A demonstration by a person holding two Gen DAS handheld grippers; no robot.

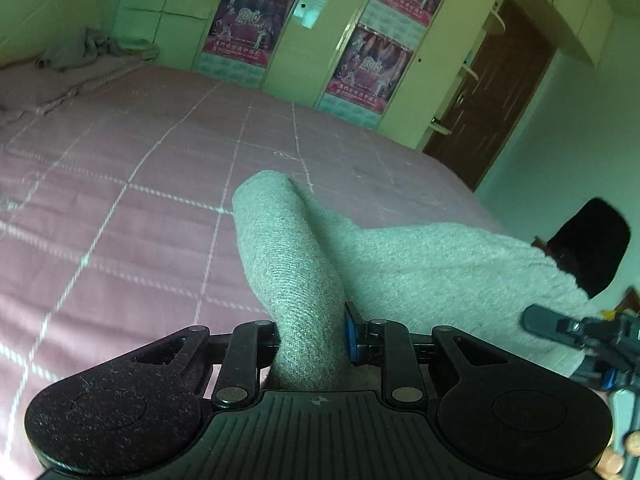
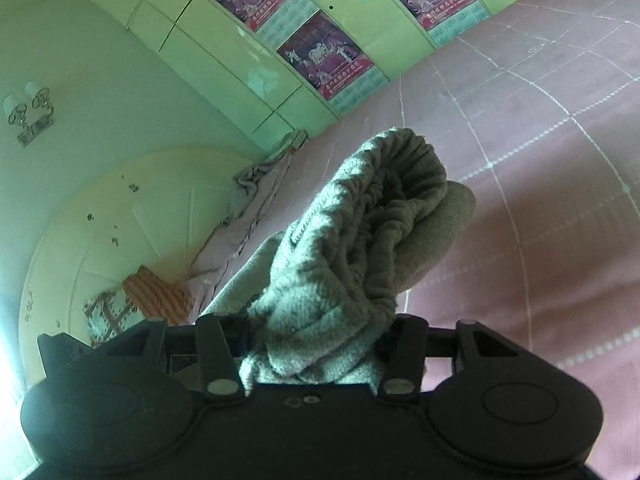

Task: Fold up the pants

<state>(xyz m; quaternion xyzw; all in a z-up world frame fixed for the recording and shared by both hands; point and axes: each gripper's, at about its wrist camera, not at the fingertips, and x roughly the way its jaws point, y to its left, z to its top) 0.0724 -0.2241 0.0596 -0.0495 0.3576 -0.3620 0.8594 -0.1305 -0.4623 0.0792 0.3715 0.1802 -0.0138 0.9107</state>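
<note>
Two tongs, left tongs [image 1: 310,340] and right tongs [image 2: 316,344], clamp one pair of pants [image 1: 400,256].

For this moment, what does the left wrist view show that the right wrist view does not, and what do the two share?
Only the left wrist view: a brown door, a black chair back, the other gripper at the frame's right edge, and a smooth fold of the grey pants in the left gripper.

Only the right wrist view: a wall lamp, a cream headboard, striped pillows, and the pants' gathered waistband bunched in the right gripper.

Both: the pink checked bedspread, green wardrobe with posters, and fingers shut on grey fabric.
</note>
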